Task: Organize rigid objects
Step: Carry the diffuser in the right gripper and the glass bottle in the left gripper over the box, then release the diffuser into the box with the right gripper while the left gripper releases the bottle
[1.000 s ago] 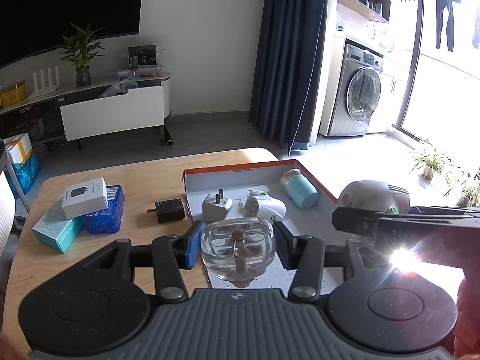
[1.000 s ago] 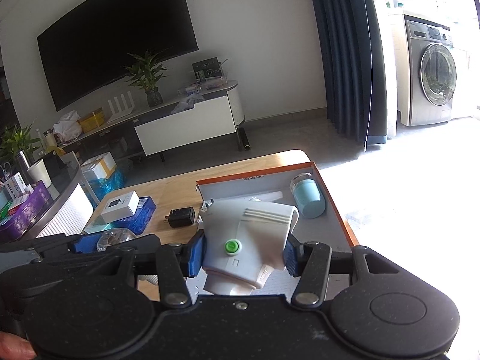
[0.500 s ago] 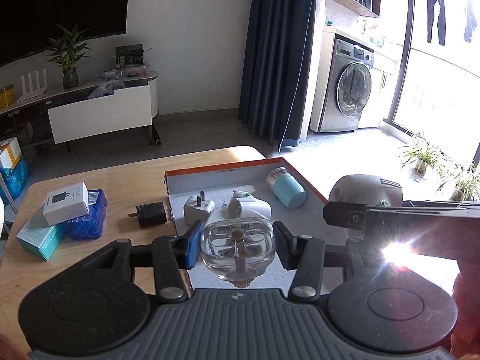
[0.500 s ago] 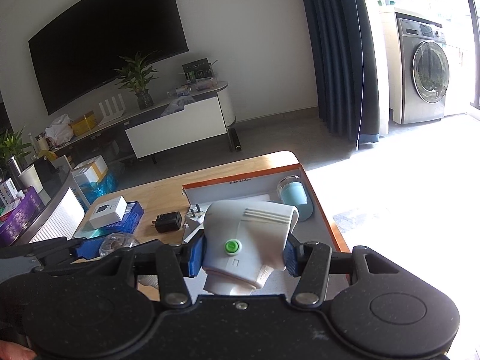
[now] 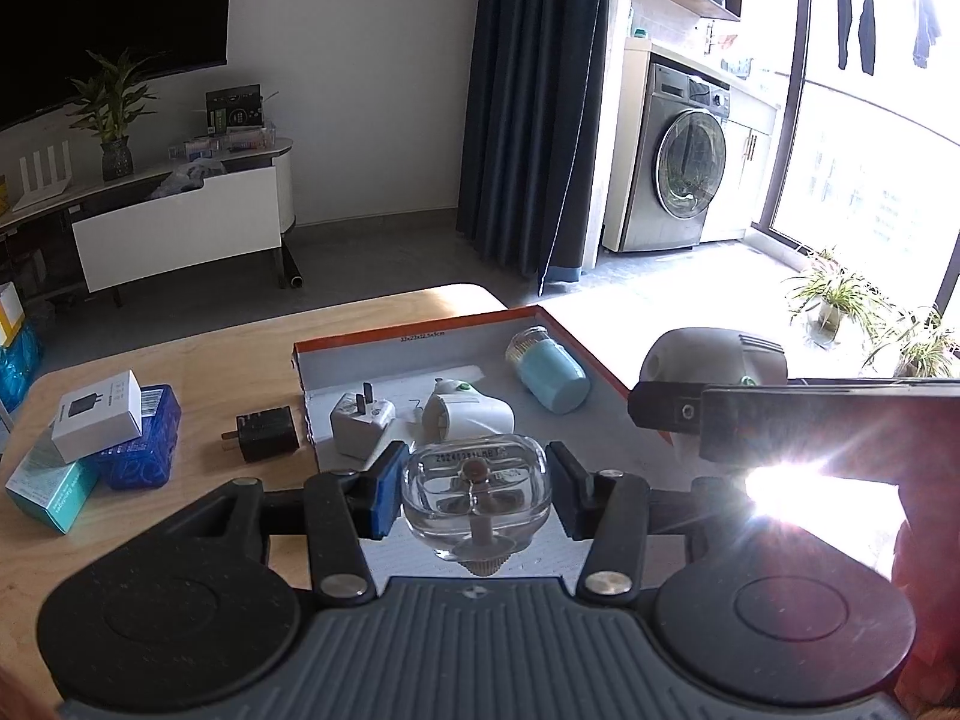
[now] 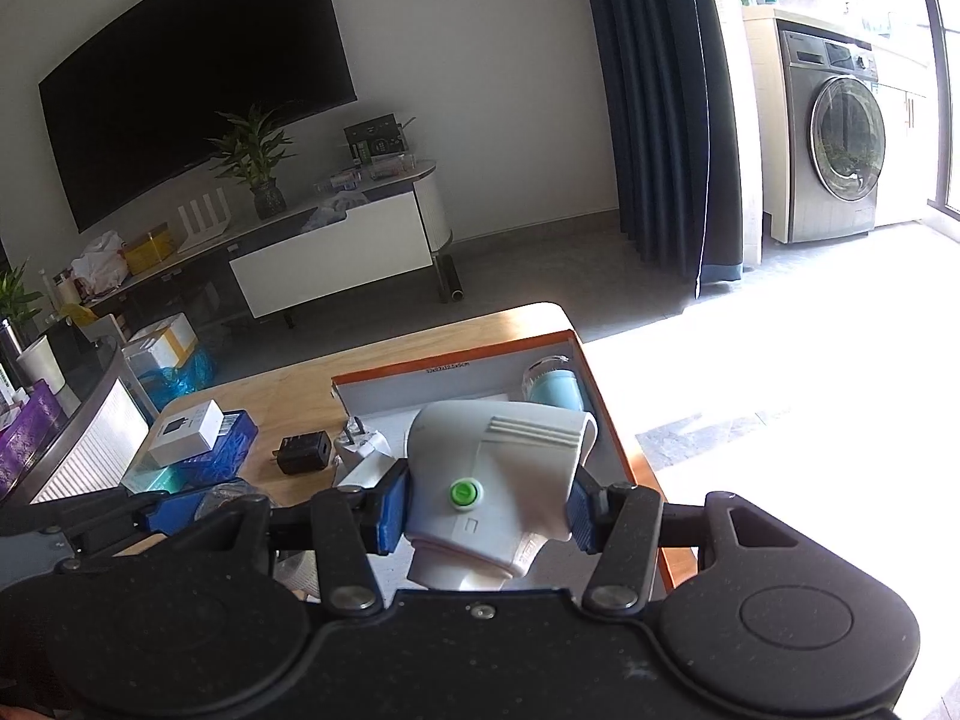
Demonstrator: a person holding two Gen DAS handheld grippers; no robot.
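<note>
Far to the left of the left gripper [image 5: 475, 487], on the wooden surface [image 5: 198, 360], a white box [image 5: 96, 415] lies on top of a blue packet [image 5: 141, 447] and a teal box [image 5: 51, 489]. Nearer, ahead and left of that gripper, a black charger [image 5: 264, 435] lies just outside the tray [image 5: 414, 333], an orange-edged box with a grey floor. Directly ahead inside the tray sit a white plug adapter [image 5: 360, 423] with its prongs up and, just beside it, a white device with a green button [image 5: 468, 411]. The left gripper itself is pinching a clear glass bottle [image 5: 477, 495] between its blue pads [image 5: 384, 498], held above the near part of the tray. Ahead and right of it a pale blue cylinder [image 5: 549, 369] lies on its side against the tray's far right corner. Further right, the right gripper [image 6: 487, 510] is clamped on a white handheld appliance [image 6: 498, 474], green button [image 6: 465, 492] facing the camera, its vented end pointing away. That appliance hangs over the right-hand part of the tray, with the blue cylinder beyond it and the left gripper low to its left.
</note>
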